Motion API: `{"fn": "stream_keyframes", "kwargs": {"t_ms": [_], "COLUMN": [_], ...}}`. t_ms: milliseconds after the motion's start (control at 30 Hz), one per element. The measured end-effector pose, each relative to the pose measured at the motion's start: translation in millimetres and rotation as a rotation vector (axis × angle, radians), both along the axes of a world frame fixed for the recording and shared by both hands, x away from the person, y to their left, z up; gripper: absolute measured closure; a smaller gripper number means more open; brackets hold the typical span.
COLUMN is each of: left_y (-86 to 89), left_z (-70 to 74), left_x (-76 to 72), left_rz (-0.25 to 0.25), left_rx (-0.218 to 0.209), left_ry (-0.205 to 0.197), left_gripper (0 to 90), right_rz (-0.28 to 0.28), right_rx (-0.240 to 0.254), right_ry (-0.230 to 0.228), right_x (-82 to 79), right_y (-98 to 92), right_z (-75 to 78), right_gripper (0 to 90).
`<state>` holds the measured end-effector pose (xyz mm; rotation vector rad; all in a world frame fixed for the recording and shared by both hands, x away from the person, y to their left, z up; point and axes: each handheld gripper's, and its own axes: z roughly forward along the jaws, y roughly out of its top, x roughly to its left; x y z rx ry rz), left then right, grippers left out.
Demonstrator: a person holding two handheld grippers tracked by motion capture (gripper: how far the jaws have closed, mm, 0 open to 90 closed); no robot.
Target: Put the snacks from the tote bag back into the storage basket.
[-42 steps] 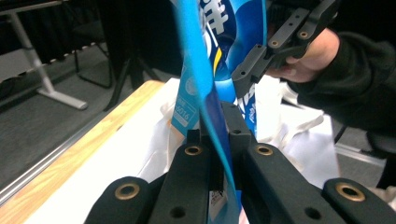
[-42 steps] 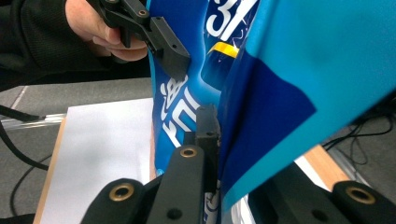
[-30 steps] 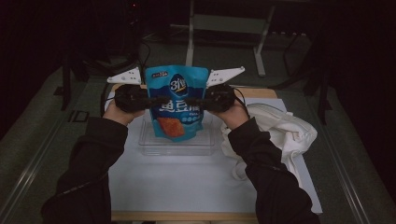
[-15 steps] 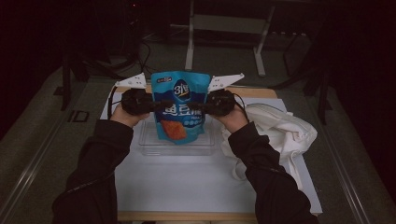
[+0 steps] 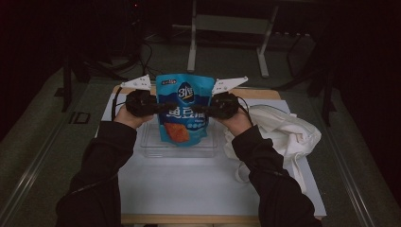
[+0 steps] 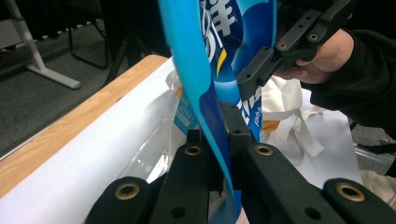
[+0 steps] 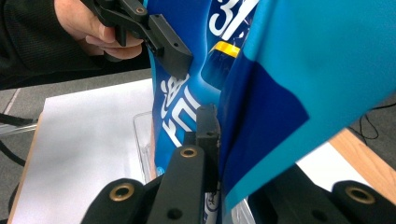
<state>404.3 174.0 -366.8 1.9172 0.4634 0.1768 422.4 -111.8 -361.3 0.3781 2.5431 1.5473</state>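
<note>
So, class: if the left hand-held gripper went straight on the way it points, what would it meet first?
The blue bag it already clamps; beyond that, probably the right hand-held gripper across the bag, though depth is unclear.

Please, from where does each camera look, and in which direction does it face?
High view: above the person's side, facing forward and down at the table; both forearms show.
Left gripper view: on the left gripper, looking along its jaws, which clamp the blue pouch.
Right gripper view: on the right gripper, jaws clamping the pouch's other edge.
Shared: pouch, clear tray.
</note>
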Motion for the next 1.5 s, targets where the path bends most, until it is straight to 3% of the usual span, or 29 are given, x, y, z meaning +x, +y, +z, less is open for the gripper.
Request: {"fn": "stream_keyframes", "kwargs": {"t_ms": [567, 900, 1067, 1167, 1333, 1400, 1433, 1467, 1500], "left_y": [0.1, 3.5, 5.4, 3.2, 2.6, 2.1, 0.7, 0.7, -0.2], "left_z": [-27.9, -50.5, -57.5, -58.3, -61.0, -61.5, -60.7, -60.7, -59.9], "left_x": [2.4, 2.7, -1.7, -8.1, -14.2, -16.3, -19.2, -19.2, -20.7], "left_rz": [-0.011, -0.028, -0.029, 0.001, 0.024, 0.044, 0.07, 0.07, 0.081], "left_rx": [0.006, -0.004, -0.015, -0.012, -0.031, -0.031, -0.026, -0.026, -0.021], "left_ry": [0.048, 0.07, 0.058, 0.028, 0.018, 0.005, -0.006, -0.006, -0.013], "left_gripper": [90.0, 90.0, 89.8, 89.6, 88.4, 83.2, 80.8, 78.2, 74.1], "right_rz": [-0.014, -0.022, -0.018, -0.016, -0.016, -0.013, -0.016, -0.016, -0.02], "right_rx": [0.004, -0.023, -0.022, -0.018, -0.012, -0.012, 0.008, 0.008, 0.022], "right_ry": [0.055, 0.07, 0.056, 0.047, 0.043, 0.04, 0.036, 0.036, 0.022], "right_x": [-0.4, -1.9, -5.4, -7.2, -8.0, -8.2, -8.6, -8.6, -10.0], "right_y": [-1.1, 2.1, 3.0, 2.1, 1.0, 0.2, -1.6, -1.6, -2.6], "right_z": [-29.6, -49.6, -55.5, -56.8, -57.4, -57.0, -55.2, -55.2, -53.1], "right_gripper": [86.7, 86.6, 86.3, 85.7, 84.0, 82.7, 77.2, 77.2, 68.8]}}
